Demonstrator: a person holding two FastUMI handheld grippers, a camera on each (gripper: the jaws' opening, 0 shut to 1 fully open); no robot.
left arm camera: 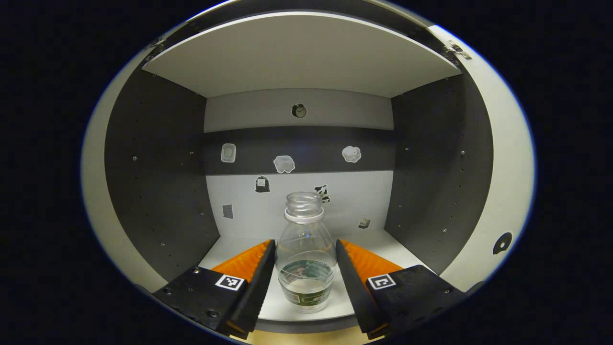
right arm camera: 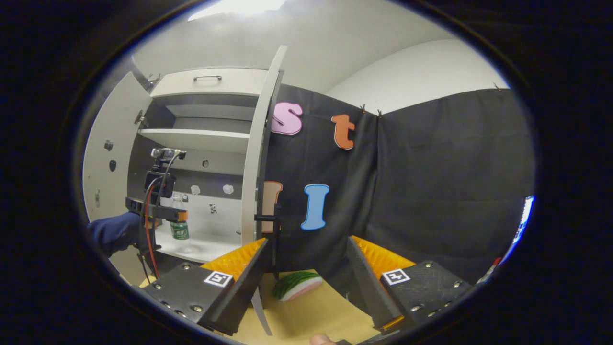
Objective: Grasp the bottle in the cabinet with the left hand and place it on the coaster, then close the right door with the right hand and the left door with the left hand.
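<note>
Bottle (left arm camera: 306,258), clear, uncapped, green-labelled, upright between open left tongs (left arm camera: 305,280)

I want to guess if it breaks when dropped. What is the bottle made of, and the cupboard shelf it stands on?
The bottle looks like clear, thin plastic: you can see straight through it, and it has a white neck ring. The shelf looks like smooth, matt white coated board, though the pictures cannot show what is under the coating.

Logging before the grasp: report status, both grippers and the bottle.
Left gripper open, fingers either side of the bottle on the cabinet shelf, not clamped. Right gripper open, holding nothing, over the table. Both doors open.
</note>
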